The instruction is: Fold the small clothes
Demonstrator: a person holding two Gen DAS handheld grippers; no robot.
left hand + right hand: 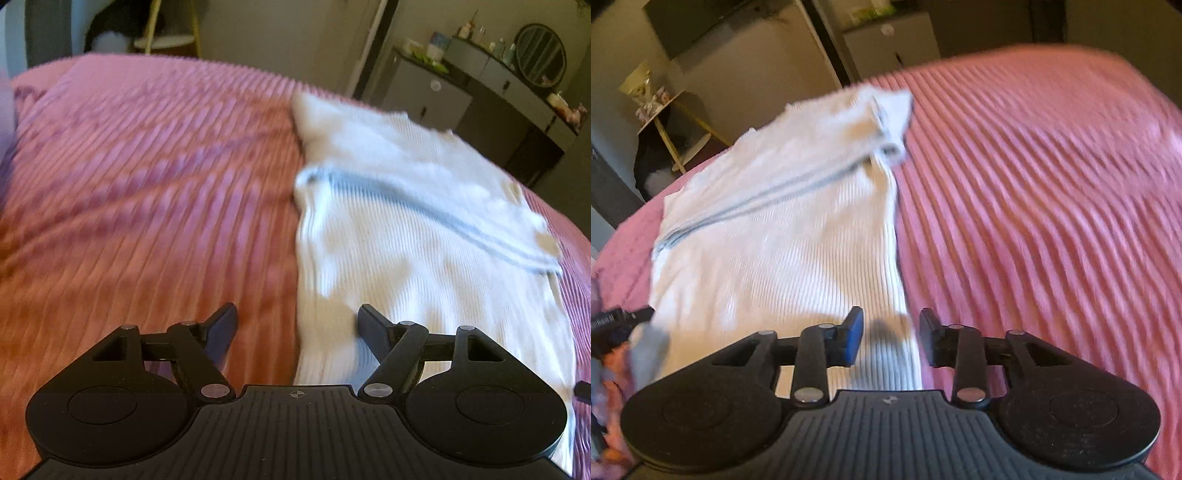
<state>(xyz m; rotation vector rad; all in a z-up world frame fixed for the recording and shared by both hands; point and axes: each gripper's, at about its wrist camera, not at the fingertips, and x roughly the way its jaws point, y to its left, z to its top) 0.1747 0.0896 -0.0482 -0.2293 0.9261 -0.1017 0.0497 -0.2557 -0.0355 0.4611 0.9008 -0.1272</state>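
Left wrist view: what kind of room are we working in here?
Most likely a bedroom. The white garment lies on a bed with a pink ribbed bedspread, and a dresser against the far wall carries a round mirror and small bottles.

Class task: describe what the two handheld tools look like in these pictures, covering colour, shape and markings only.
Both the left tool and right tool are matte black, with ribbed bases, round side discs, silver pivot pins and a small crosshair mark. Blue pads line the fingers.
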